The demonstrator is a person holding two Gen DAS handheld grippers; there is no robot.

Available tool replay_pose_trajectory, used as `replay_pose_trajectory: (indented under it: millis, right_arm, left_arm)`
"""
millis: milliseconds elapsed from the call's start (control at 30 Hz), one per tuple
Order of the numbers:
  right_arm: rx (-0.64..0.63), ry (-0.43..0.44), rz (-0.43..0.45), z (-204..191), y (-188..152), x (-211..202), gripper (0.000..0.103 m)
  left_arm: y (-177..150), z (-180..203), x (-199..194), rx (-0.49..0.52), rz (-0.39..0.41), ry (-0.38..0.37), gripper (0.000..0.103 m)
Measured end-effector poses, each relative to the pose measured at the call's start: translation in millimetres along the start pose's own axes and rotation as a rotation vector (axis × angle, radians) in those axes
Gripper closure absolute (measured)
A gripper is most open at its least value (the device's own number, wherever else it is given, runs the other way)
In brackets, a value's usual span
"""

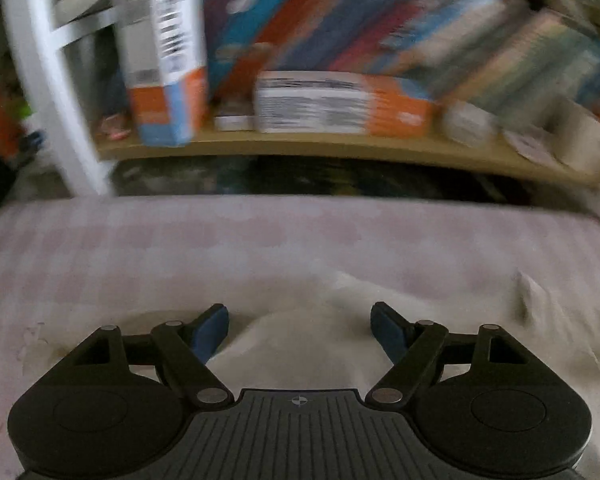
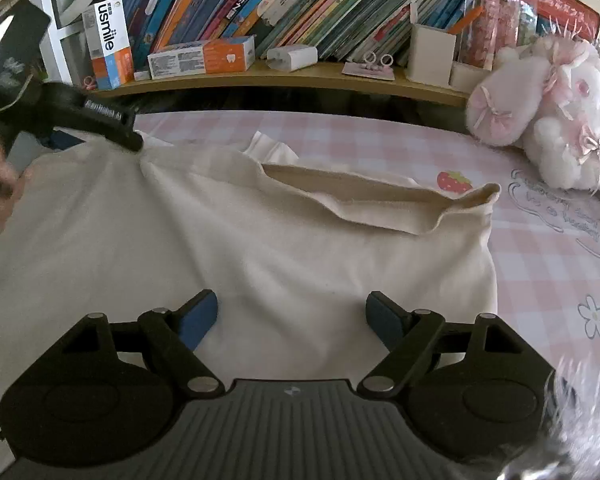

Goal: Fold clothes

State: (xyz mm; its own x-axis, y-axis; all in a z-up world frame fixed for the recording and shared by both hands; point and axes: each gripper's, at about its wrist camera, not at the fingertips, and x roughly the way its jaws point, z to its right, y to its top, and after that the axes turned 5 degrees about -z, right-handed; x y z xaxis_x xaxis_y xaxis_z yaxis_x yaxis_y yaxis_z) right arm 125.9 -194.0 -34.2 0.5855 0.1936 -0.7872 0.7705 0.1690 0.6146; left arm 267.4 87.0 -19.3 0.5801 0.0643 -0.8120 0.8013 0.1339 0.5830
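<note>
A cream garment (image 2: 236,232) lies spread on the pink checked bed sheet (image 2: 380,136), with a ribbed hem (image 2: 364,196) folded over along its far side. My right gripper (image 2: 292,318) hovers open just above the near part of the cloth, nothing between its blue pads. The left gripper, seen at upper left in the right wrist view (image 2: 134,140), rests at the garment's far left edge, held by a hand (image 2: 0,188). In the blurred left wrist view my left gripper (image 1: 300,330) is open over the pale cloth (image 1: 340,320).
A wooden shelf (image 2: 300,74) runs behind the bed, carrying leaning books (image 2: 300,4), toothbrush boxes (image 2: 112,44), a white charger (image 2: 294,58) and a pen holder (image 2: 432,54). A pink plush toy (image 2: 552,116) sits at the far right on the sheet. A white rack (image 1: 40,80) stands left.
</note>
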Motion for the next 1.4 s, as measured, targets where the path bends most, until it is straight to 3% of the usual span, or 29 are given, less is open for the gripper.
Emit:
replay_pose_trajectory:
  millis: [100, 200, 333, 400, 633, 800, 933, 1033, 1100, 1200, 1400]
  right_arm:
    - [0.015, 0.009, -0.017, 2, 4, -4, 0.025]
    - [0.031, 0.039, 0.033, 2, 12, -10, 0.025]
    - [0.030, 0.086, 0.026, -3, 30, 0, 0.051]
    - [0.046, 0.114, 0.002, -5, 37, 10, 0.056]
    - [0.054, 0.104, 0.009, -15, 45, 27, 0.068]
    - [0.091, 0.047, 0.010, -14, 59, 42, 0.070]
    - [0.107, 0.000, 0.017, -4, 89, 64, 0.070]
    - [0.132, -0.074, 0.096, 16, 119, 66, 0.070]
    - [0.160, -0.075, 0.155, 29, 129, 52, 0.069]
    - [0.175, -0.048, 0.194, 49, 119, 26, 0.066]
    - [0.104, -0.082, 0.166, 73, 58, -9, 0.066]
  left_arm:
    - [2, -20, -13, -0.070, 0.035, -0.017, 0.023]
    - [-11, -30, -38, -0.045, 0.097, -0.069, 0.023]
    - [-44, -28, -61, 0.042, 0.129, -0.136, 0.023]
    - [-63, -19, -70, 0.083, 0.125, -0.151, 0.023]
    - [-123, 0, -84, 0.193, 0.080, -0.078, 0.022]
    - [-134, -4, -87, 0.201, 0.067, -0.067, 0.021]
    - [-138, -9, -90, 0.197, 0.063, -0.074, 0.021]
    - [-141, -13, -92, 0.194, 0.059, -0.078, 0.021]
    - [-142, -13, -93, 0.194, 0.057, -0.081, 0.021]
    - [-142, -14, -93, 0.194, 0.054, -0.084, 0.021]
    - [-136, -28, -99, 0.133, 0.069, -0.076, 0.021]
